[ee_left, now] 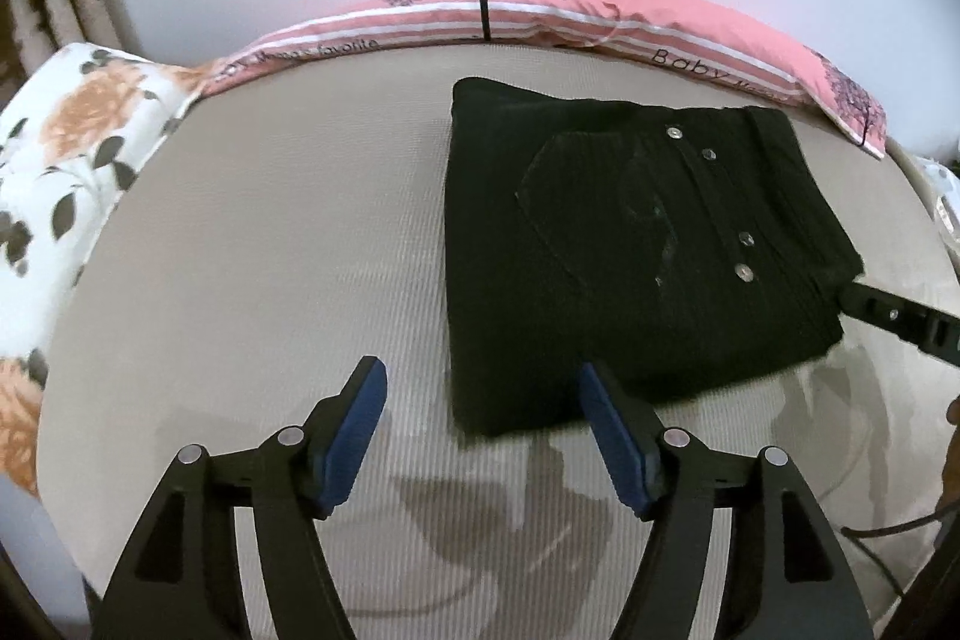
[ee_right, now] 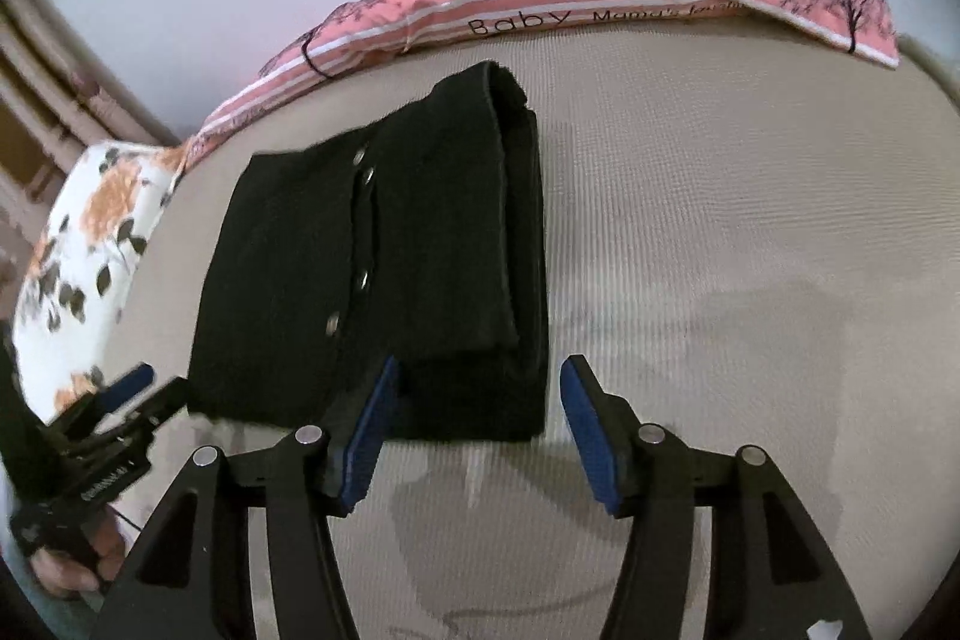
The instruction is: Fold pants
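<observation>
The black pants (ee_left: 636,256) lie folded into a compact rectangle on the beige bed surface (ee_left: 270,244), with silver snaps showing on top. My left gripper (ee_left: 480,382) is open and empty, just short of the fold's near left corner. In the right wrist view the same folded pants (ee_right: 384,268) lie ahead and left, layers stacked at their right edge. My right gripper (ee_right: 480,376) is open and empty, its fingers just short of the fold's near right corner. The left gripper (ee_right: 141,388) shows at the lower left, and the right gripper's tip (ee_left: 900,319) at the right edge.
A pink striped pillow (ee_left: 540,16) with tree prints runs along the far edge of the bed. A white floral pillow (ee_left: 72,148) lies at the left. A pale wall is behind. A thin cable (ee_left: 882,529) trails at the lower right.
</observation>
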`<move>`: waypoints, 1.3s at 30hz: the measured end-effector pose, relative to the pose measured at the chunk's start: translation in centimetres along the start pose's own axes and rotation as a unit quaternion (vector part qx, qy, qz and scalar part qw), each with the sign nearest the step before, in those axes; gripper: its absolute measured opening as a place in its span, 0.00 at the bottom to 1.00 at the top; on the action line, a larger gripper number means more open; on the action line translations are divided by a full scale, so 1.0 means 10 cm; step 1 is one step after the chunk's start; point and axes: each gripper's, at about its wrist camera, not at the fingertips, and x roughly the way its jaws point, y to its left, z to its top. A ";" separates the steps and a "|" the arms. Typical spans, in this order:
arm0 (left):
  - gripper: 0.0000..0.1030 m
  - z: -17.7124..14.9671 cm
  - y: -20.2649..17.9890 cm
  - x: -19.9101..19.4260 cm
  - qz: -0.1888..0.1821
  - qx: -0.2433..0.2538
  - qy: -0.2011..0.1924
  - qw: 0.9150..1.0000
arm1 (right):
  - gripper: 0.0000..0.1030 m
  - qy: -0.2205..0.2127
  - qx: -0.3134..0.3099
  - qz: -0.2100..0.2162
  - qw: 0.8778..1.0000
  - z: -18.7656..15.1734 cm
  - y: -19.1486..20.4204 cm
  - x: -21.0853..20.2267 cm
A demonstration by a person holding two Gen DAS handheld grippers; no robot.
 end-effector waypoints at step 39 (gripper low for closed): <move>0.67 -0.70 -0.28 -0.59 0.034 -0.014 -0.026 0.999 | 0.61 -0.058 -0.066 -0.052 0.995 -0.83 0.53 -0.51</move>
